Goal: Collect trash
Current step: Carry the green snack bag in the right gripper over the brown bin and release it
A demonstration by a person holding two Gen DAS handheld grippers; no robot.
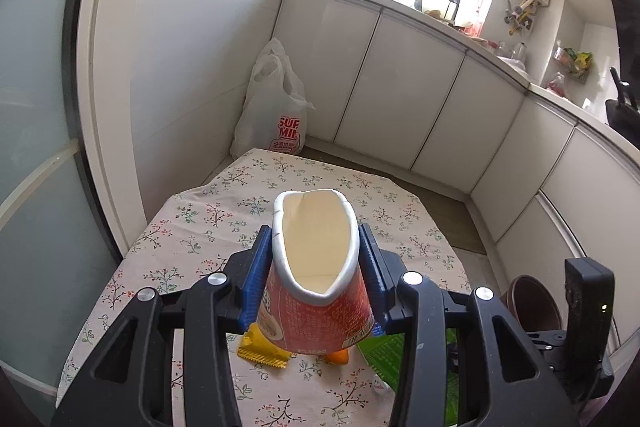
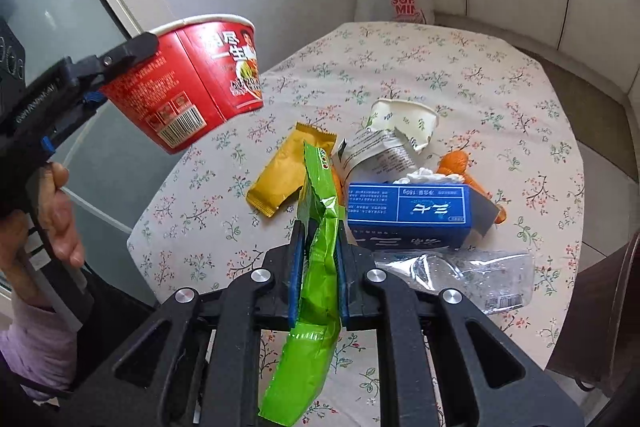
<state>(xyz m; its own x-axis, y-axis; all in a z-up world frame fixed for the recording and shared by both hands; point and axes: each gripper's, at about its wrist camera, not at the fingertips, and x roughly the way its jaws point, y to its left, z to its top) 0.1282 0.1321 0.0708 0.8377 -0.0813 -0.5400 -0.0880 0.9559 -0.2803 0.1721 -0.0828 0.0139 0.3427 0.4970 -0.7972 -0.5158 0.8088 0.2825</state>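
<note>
Your right gripper (image 2: 318, 259) is clamped on the crinkled green foil snack wrapper (image 2: 316, 267), whose long axis runs near to far between the blue pads, its tail hanging toward you. Your left gripper (image 1: 316, 267), partly closed, squeezes the red paper instant-noodle cup (image 1: 316, 267) by its sides. In the right wrist view the cup sits up and to the left of the wrapper, mouth tilted up; from the left wrist view it looks empty. So carry the wrapper left and up, then feed it end-first into the cup. More litter lies on the floral-cloth worktop (image 2: 460, 75).
</note>
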